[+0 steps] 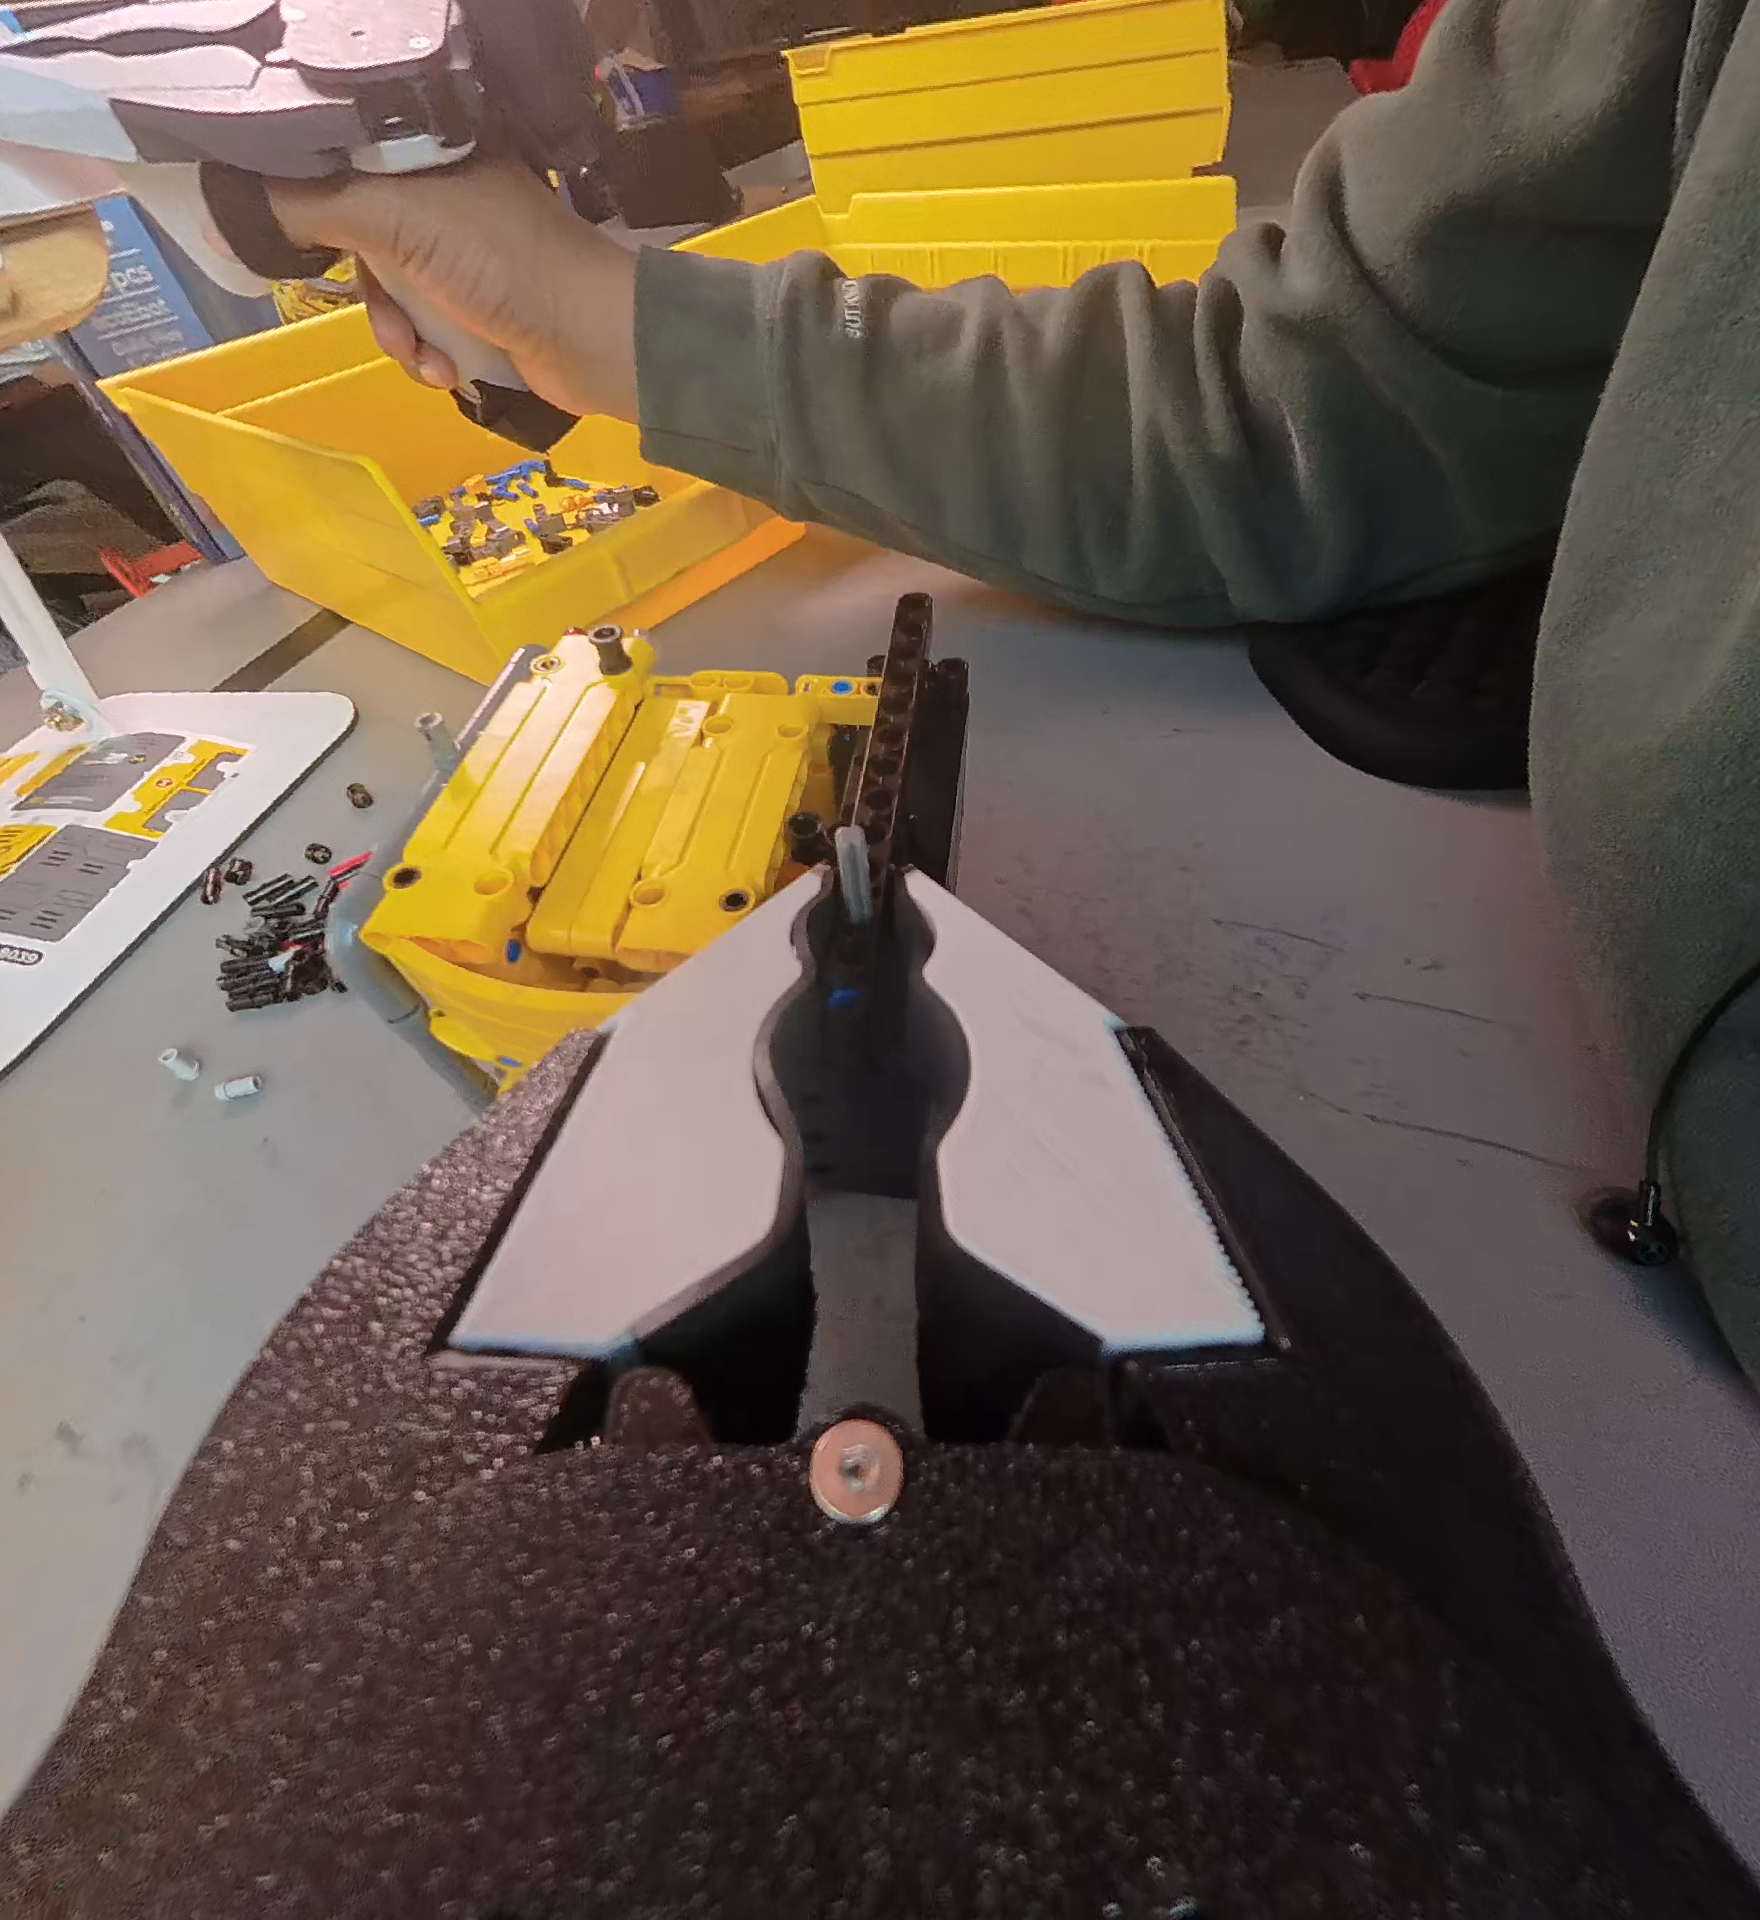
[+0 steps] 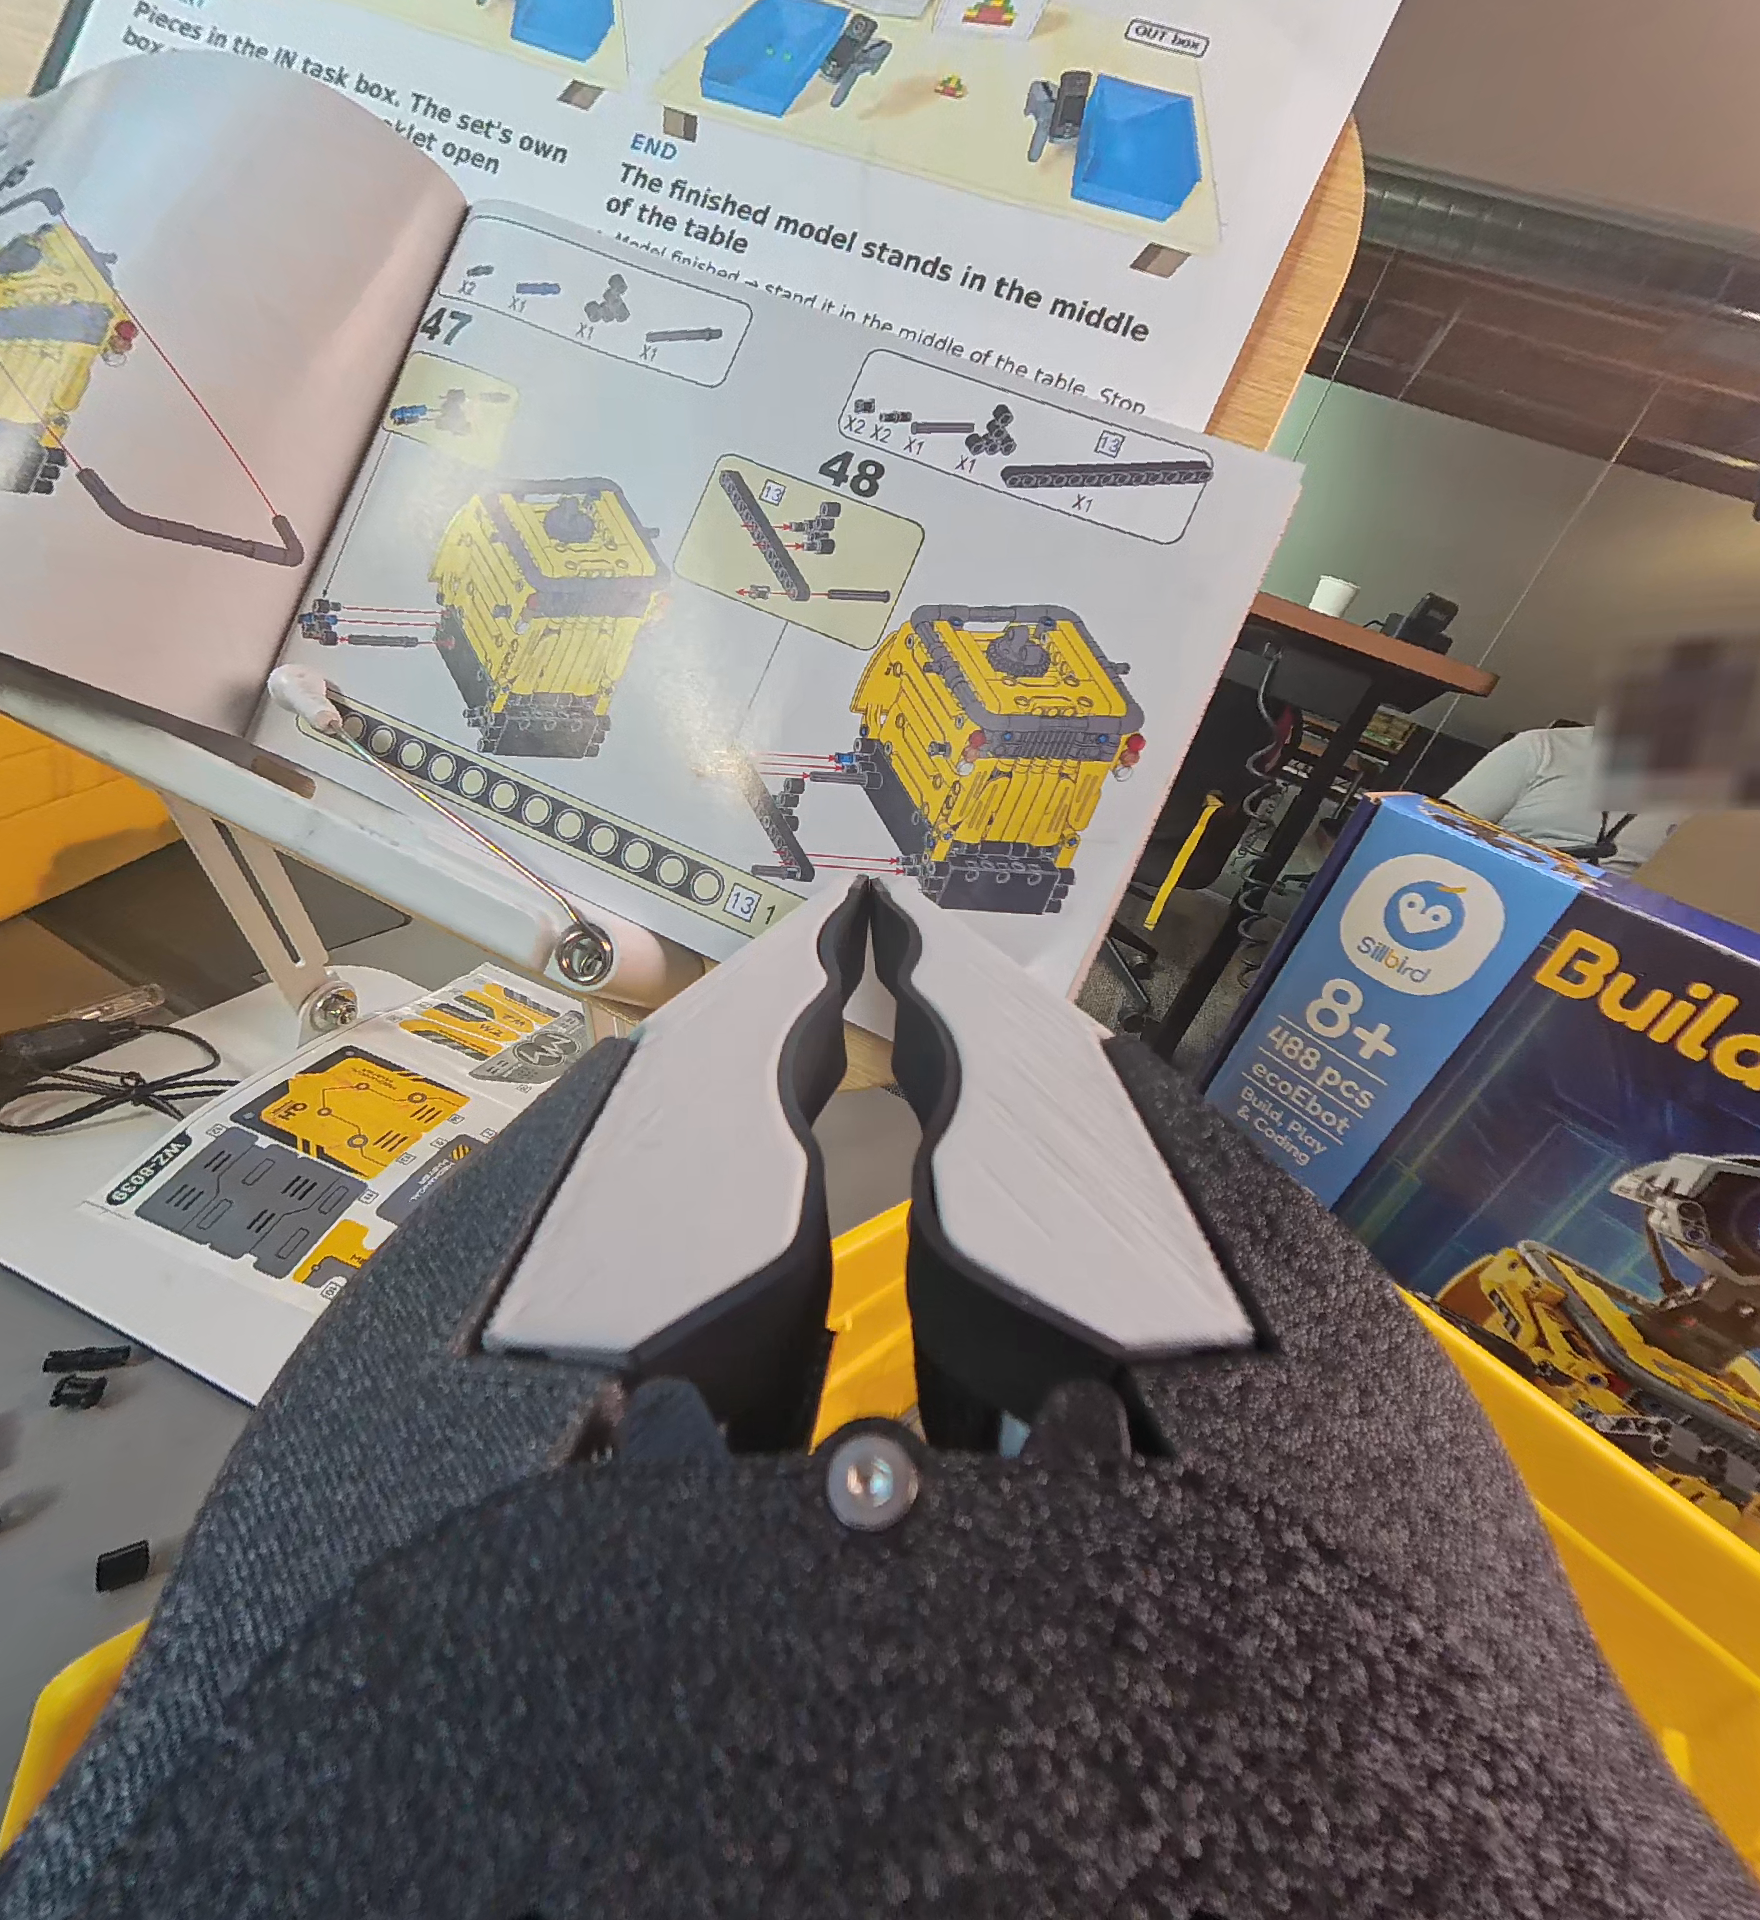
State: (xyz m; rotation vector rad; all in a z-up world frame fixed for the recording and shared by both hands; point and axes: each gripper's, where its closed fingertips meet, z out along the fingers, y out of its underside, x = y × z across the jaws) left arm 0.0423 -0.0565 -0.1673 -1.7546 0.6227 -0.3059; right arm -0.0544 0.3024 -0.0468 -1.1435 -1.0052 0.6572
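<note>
In the left wrist view, my left gripper [image 1: 860, 883] is shut on a long black beam with holes [image 1: 897, 717]. The beam stands against the right side of a yellow block model [image 1: 627, 831] lying on the grey table. A small grey pin [image 1: 852, 860] sticks up at the fingertips. My right gripper [image 2: 868, 888] is shut and empty. It is held in the air over a yellow bin [image 2: 1634, 1621] and points at an open instruction booklet [image 2: 751, 623] on a white stand. The right gripper also shows at the top left of the left wrist view [image 1: 284, 83], held by a hand.
A yellow bin of small parts [image 1: 502, 520] and stacked yellow bins [image 1: 1011, 135] stand behind the model. Loose black pins [image 1: 273, 940], a sticker sheet [image 1: 45, 831] and the stand's base lie to the left. A green-sleeved arm [image 1: 1115, 416] crosses above. A blue product box [image 2: 1582, 1143] stands at right; a black cable [image 2: 76, 1081] lies at left. There is about 40 cm between the tips of the two grippers.
</note>
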